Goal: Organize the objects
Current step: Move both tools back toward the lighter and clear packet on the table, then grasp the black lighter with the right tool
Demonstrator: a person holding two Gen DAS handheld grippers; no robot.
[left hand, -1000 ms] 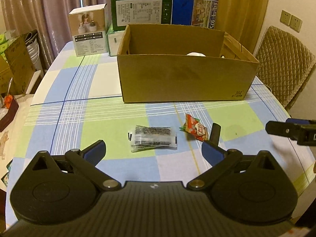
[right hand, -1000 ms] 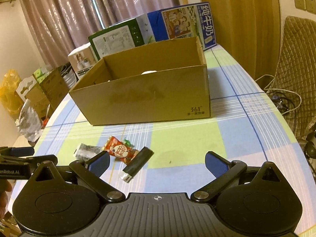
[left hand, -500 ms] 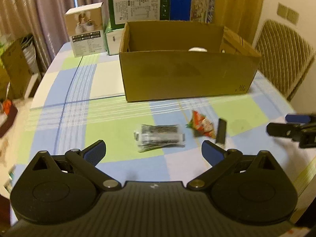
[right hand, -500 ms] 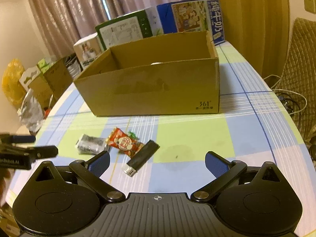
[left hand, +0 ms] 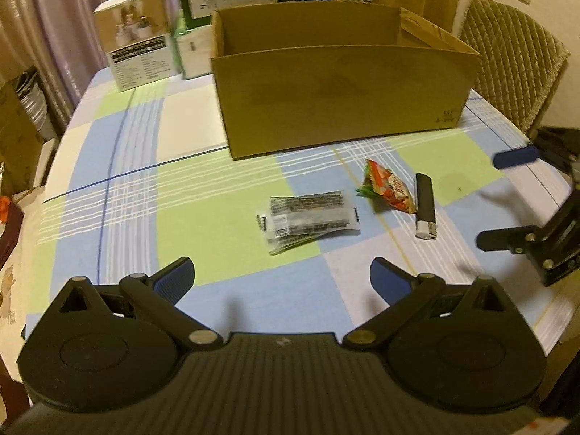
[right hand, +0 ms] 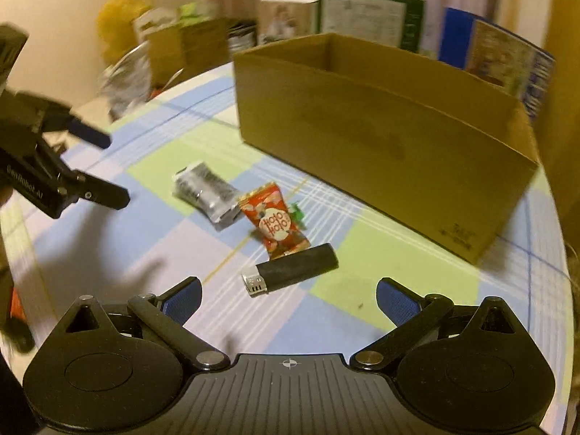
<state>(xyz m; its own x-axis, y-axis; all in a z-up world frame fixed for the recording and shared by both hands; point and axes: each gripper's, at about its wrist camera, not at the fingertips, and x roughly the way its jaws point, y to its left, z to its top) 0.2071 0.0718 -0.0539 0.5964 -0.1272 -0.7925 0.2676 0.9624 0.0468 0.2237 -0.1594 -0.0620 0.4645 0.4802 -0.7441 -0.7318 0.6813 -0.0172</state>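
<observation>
A checked tablecloth point(left hand: 119, 195) fills the frame. An open cardboard box point(left hand: 340, 90) sits at upper centre. Below it lie a clear packet point(left hand: 308, 217), a red snack reading "Hoto Hoto" point(right hand: 275, 223) and a black lighter point(right hand: 290, 270). The left gripper point(left hand: 281, 279) and right gripper point(right hand: 288, 295) gape wide, empty.

Two handheld tongs, matte black plastic throughout. On the left gripper point(left hand: 281, 279): ribbed housing, round hubs either side, silver pivot pins, blue textured pads point(left hand: 174, 281) inside the fingers. Same build on the right gripper point(right hand: 288, 297), with a small crosshair mark centred on its housing, and white lettering along the left one's side.
</observation>
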